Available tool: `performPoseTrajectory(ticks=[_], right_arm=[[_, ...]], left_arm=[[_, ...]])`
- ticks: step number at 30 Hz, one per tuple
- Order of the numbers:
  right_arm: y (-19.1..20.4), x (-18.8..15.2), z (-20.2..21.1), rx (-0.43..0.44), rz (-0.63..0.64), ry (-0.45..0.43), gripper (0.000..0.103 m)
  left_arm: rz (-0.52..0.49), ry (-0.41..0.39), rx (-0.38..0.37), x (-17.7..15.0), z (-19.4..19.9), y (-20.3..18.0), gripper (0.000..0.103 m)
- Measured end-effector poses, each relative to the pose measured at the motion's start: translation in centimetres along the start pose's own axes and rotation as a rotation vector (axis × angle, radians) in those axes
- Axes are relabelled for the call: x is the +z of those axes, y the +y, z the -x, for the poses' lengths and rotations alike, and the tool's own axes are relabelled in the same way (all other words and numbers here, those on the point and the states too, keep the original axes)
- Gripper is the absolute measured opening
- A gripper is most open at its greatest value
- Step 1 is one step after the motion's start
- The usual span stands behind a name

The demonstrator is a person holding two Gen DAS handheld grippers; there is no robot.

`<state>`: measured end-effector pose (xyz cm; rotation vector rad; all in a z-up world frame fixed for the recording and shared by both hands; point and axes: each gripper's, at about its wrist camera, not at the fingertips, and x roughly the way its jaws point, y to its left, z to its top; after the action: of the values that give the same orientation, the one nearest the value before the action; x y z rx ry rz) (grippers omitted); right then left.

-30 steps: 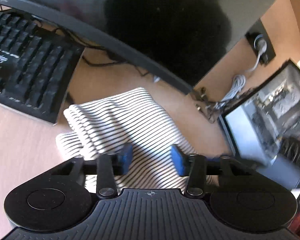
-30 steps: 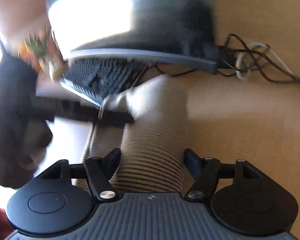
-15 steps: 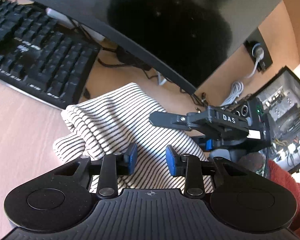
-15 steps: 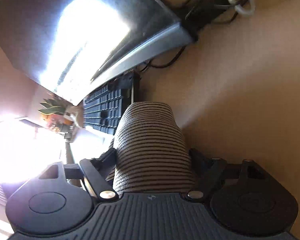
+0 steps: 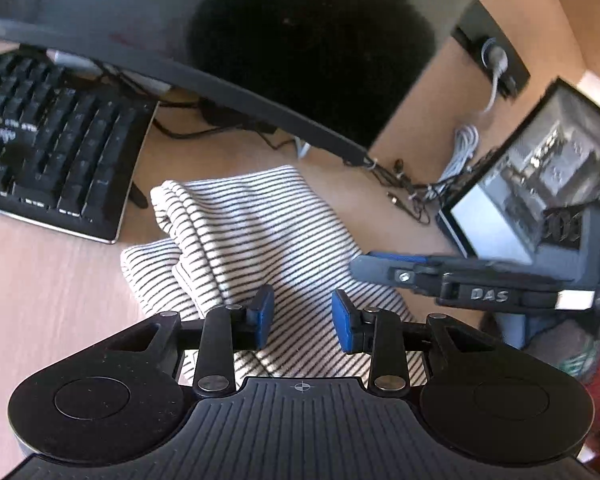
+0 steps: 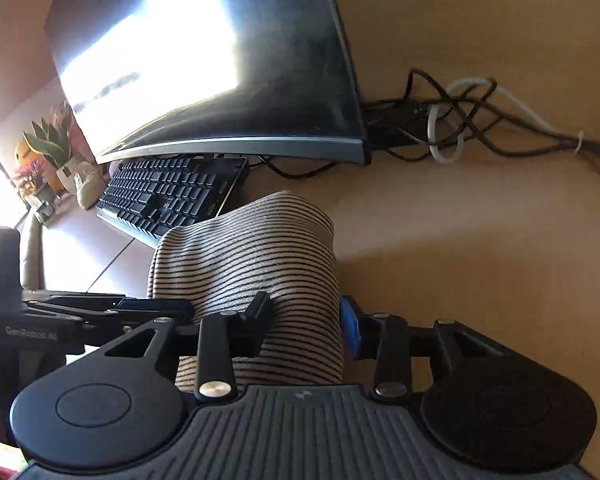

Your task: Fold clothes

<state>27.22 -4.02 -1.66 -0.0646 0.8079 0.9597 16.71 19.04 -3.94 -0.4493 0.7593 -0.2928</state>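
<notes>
A white garment with thin black stripes [image 5: 252, 240] lies folded in a thick bundle on the wooden desk [image 5: 40, 280]. My left gripper [image 5: 302, 318] hovers over its near part, jaws open with a gap, holding nothing. My right gripper [image 6: 306, 326] has its jaws around the near end of the bundle [image 6: 252, 260], the cloth filling the gap between the pads. The right gripper also shows in the left wrist view [image 5: 460, 280], at the garment's right edge. The left gripper shows at the left of the right wrist view [image 6: 100, 312].
A black keyboard [image 5: 48, 160] lies left of the garment, touching or nearly touching it. A curved monitor [image 5: 220, 40] stands behind. Tangled cables [image 6: 460, 124] lie at the back right. A computer case [image 5: 540, 192] stands to the right. Potted plants [image 6: 48, 160] stand at the far left.
The right gripper has tilted back level and its jaws have narrowed onto the bundle. The left gripper's jaws have opened slightly, and it has shifted a little over the garment.
</notes>
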Motion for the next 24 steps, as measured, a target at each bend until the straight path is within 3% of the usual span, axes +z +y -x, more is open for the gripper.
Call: performPoseTrajectory(ticks=[2, 4, 5, 7, 10, 12, 13, 15, 17, 19, 21, 24], right_arm=[[1.6, 0.1, 1.6, 0.006, 0.084, -0.029, 0.040], [3.2, -0.1, 3.4, 0.069, 0.159, -0.037, 0.051], [3.8, -0.4, 4.0, 0.095, 0.187, -0.032, 0.058], [4.3, -1.7, 3.2, 0.104, 0.196, 0.026, 0.061], [6.1, -4.8, 1.6, -0.007, 0.345, 0.029, 0.064], [8.1, -6.1, 1.4, -0.070, 0.467, 0.010, 0.074], [8.4, -6.4, 1.3, -0.086, 0.484, 0.008, 0.075], [8.6, -6.9, 1.3, -0.108, 0.505, 0.003, 0.076], [8.3, -6.9, 1.6, -0.111, 0.487, 0.001, 0.076], [8.8, -6.9, 1.2, -0.118, 0.476, -0.004, 0.076], [9.3, -7.0, 0.8, -0.126, 0.466, -0.010, 0.080], [10.0, -6.8, -0.3, -0.141, 0.489, -0.025, 0.081]], left_arm=[[-0.010, 0.002, 0.016, -0.1, 0.2, -0.2, 0.036], [-0.018, -0.002, 0.027, -0.4, 0.3, -0.3, 0.036], [-0.023, -0.006, 0.034, -0.6, 0.4, -0.3, 0.036], [-0.025, -0.012, 0.043, -0.7, 0.4, -0.5, 0.036], [-0.024, -0.015, 0.050, -0.8, 0.5, -0.6, 0.036], [-0.017, -0.017, 0.059, -0.6, 0.7, -0.6, 0.036], [-0.006, -0.021, 0.066, -0.5, 1.1, -0.6, 0.036], [0.012, -0.032, 0.083, -0.4, 1.9, -0.9, 0.051], [-0.014, -0.050, 0.124, -0.7, 3.2, -1.8, 0.055], [-0.009, -0.033, 0.169, -1.3, 3.5, -1.7, 0.056], [0.017, -0.001, 0.204, -1.9, 3.3, -1.1, 0.051], [0.089, 0.038, 0.194, -2.4, 1.8, 0.7, 0.051]])
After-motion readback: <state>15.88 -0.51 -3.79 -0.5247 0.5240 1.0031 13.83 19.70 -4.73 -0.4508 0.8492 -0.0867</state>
